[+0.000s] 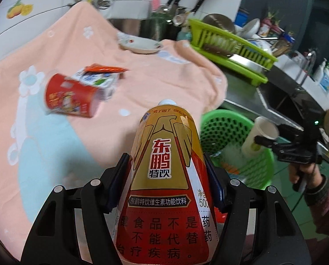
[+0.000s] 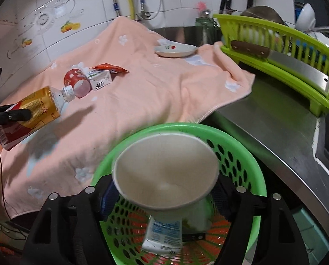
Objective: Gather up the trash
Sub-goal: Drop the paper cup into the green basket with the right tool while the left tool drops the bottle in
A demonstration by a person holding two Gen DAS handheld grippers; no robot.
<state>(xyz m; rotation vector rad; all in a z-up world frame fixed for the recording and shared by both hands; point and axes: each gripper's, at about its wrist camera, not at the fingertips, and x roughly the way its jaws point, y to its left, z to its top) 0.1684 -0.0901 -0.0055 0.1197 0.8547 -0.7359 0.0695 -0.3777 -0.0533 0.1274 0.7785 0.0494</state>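
Perforated plastic basket (image 2: 237,154), matt cloth (image 2: 142,92)

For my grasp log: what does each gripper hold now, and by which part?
Left gripper holds the bottle by its labelled body, cap pointing away. Right gripper holds the paper cup by its side wall below the rim, over the basket.

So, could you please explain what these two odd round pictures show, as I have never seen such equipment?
No robot here: a person holds a two-finger gripper in each hand, each carrying a fisheye camera. The left gripper grips a gold-and-red drink bottle. The right gripper holds a white paper cup over the green basket, which already contains trash. On the peach towel lie a red cup, a small carton and an orange wrapper.
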